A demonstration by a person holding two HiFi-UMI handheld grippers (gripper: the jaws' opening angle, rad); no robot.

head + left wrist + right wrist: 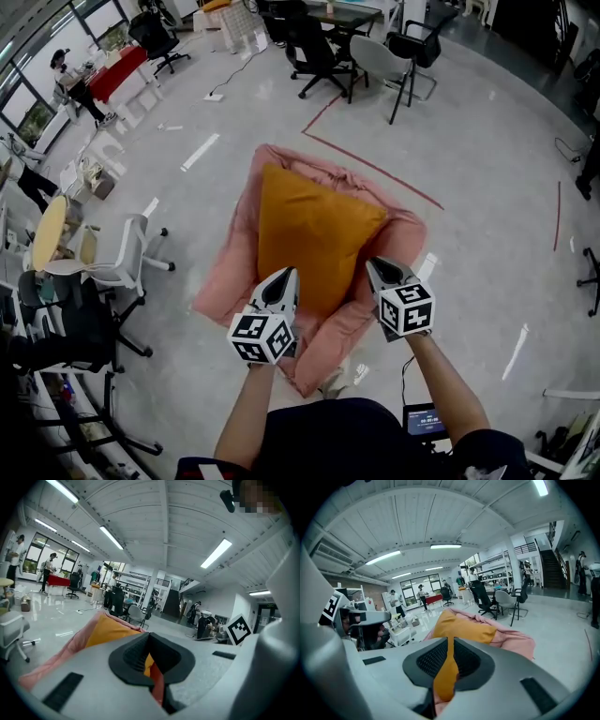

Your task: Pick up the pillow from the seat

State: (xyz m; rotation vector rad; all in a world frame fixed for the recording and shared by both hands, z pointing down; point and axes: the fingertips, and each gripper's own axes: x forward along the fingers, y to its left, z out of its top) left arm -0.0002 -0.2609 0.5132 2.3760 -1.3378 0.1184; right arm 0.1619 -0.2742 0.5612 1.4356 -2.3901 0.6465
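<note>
An orange pillow (314, 234) lies on a pink padded seat (220, 277) on the floor, right in front of me. My left gripper (283, 279) is at the pillow's near left edge and is shut on a fold of its orange fabric. My right gripper (378, 270) is shut on the near right edge. In the left gripper view, orange cloth and a strip of pink show between the closed jaws of the gripper (151, 662), with the pillow (110, 630) beyond. The right gripper view shows the gripper (448, 663) pinching a tongue of the pillow (461, 627).
A white office chair (117, 267) and a dark chair (66, 323) stand to the left of the seat. Black chairs (314, 52) and a grey chair (380, 61) surround a table at the back. Red tape (375, 169) runs across the floor behind the seat. People stand at the far left.
</note>
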